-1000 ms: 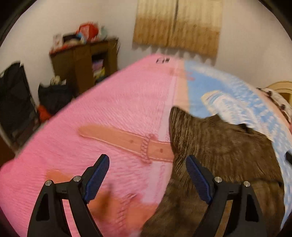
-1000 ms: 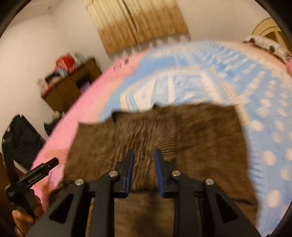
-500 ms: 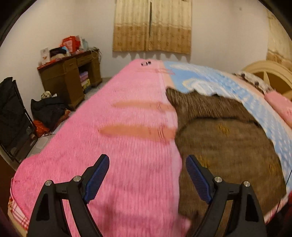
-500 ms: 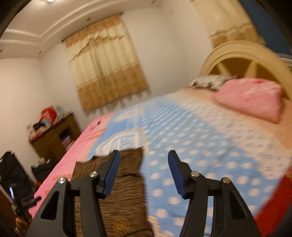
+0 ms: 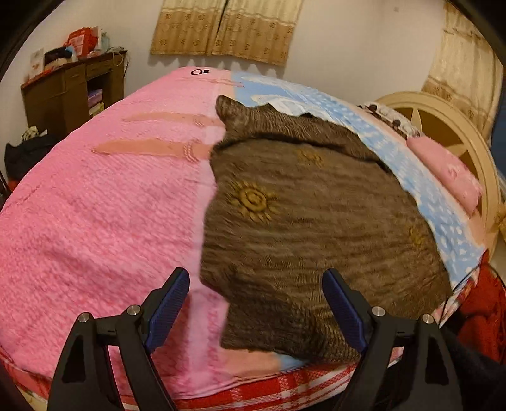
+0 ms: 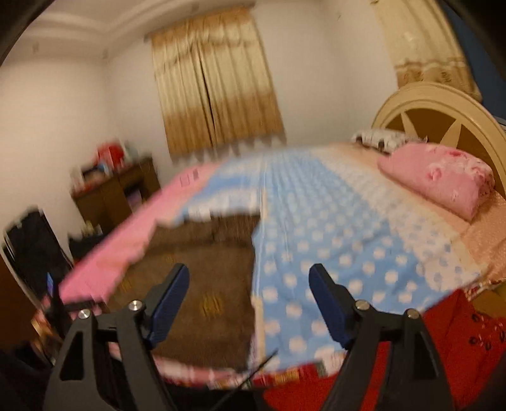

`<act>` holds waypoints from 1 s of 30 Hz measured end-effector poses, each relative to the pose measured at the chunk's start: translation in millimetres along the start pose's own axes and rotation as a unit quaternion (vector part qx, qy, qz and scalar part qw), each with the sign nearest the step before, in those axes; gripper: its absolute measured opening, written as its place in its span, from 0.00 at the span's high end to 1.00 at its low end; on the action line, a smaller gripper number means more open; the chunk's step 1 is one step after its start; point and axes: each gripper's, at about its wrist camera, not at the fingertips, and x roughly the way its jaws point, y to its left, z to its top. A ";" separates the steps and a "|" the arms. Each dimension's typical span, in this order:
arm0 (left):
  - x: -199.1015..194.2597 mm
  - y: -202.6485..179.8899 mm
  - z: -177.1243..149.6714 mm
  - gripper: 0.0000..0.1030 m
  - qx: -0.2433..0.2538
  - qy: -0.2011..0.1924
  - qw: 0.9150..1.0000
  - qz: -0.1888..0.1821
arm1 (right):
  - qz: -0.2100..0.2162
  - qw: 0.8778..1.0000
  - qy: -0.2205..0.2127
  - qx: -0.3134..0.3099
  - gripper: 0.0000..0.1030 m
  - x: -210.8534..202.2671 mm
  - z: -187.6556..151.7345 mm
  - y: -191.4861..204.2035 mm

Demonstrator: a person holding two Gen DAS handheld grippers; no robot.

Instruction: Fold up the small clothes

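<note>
Left gripper (image 5: pixel 256 303) hung low over the near edge of the bed, its jaws wide apart with nothing gripped; the blue pads (image 5: pixel 169 303) stood clear of the fabric, the left one above the pink blanket (image 5: pixel 104 202), the right one above the near corner of the brown garment (image 5: pixel 316 215); right gripper (image 6: pixel 249 300) was also empty, jaws opening, with only bed surface seen through the gap; its picture was smeared by motion, so fine detail could not be read. The brown garment lay spread on the bed, partly folded, one layer lying over another at its far end; it carried a yellow sun-like motif (image 5: pixel 253 199) near its left side; its left edge ran along the seam where the pink blanket met the blue dotted cover (image 6: pixel 332 240), and most of it rested on the blue side; its near corner reached almost to the mattress edge, where a red checked sheet (image 5: pixel 284 387) showed. Beyond the garment, a pink pillow (image 6: pixel 442 177) lay at the head of the bed, against a cream headboard (image 6: pixel 433 104); a patterned pillow (image 6: pixel 379 137) sat just behind it. Farther off, a dark wooden desk (image 5: pixel 72 91) stood by the left wall, cluttered on top; tan curtains (image 5: pixel 224 28) hung on the far wall.
</note>
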 end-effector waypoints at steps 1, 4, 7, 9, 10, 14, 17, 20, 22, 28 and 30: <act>3.1 -3.8 -3.4 0.17 0.008 0.003 1.000 0.004 | -0.006 0.999 0.034 -0.008 0.23 24.8 -10.7 5.6; 12.3 -7.9 -13.0 0.16 0.011 0.016 1.000 0.008 | 0.013 0.995 0.101 0.010 0.34 74.9 -31.1 7.2; 15.2 -10.3 -17.3 0.17 0.019 0.016 1.000 0.016 | 0.035 0.990 0.134 0.033 0.38 119.2 -39.9 5.7; 15.8 -13.7 -17.5 0.16 0.029 0.014 0.999 0.020 | 0.031 0.987 0.151 0.037 0.37 140.8 -43.1 8.1; 16.1 -14.1 -18.2 0.17 0.031 0.014 0.999 0.021 | 0.031 0.985 0.165 0.039 0.38 151.1 -46.4 9.7; 16.4 -12.6 -22.0 0.17 0.028 0.003 0.999 0.019 | -0.015 0.979 0.204 0.015 0.36 169.5 -71.1 11.4; 16.3 -14.2 -23.6 0.17 0.029 -0.005 0.999 0.013 | -0.030 0.974 0.226 0.002 0.36 177.1 -87.4 9.4; 14.7 -15.4 -24.4 0.30 0.030 -0.004 1.000 -0.004 | -0.032 0.974 0.226 -0.012 0.36 178.1 -88.1 12.1; 12.2 -14.4 -24.9 0.52 0.025 0.002 0.999 -0.023 | -0.029 0.973 0.229 -0.012 0.47 176.9 -88.8 11.9; 9.1 1.1 -30.2 0.73 -0.021 0.015 0.997 -0.072 | 0.022 0.967 0.251 -0.033 0.88 165.2 -98.9 23.2; 8.9 3.0 -30.3 0.73 -0.028 0.016 0.997 -0.077 | 0.034 0.967 0.253 -0.022 0.88 161.1 -103.0 19.3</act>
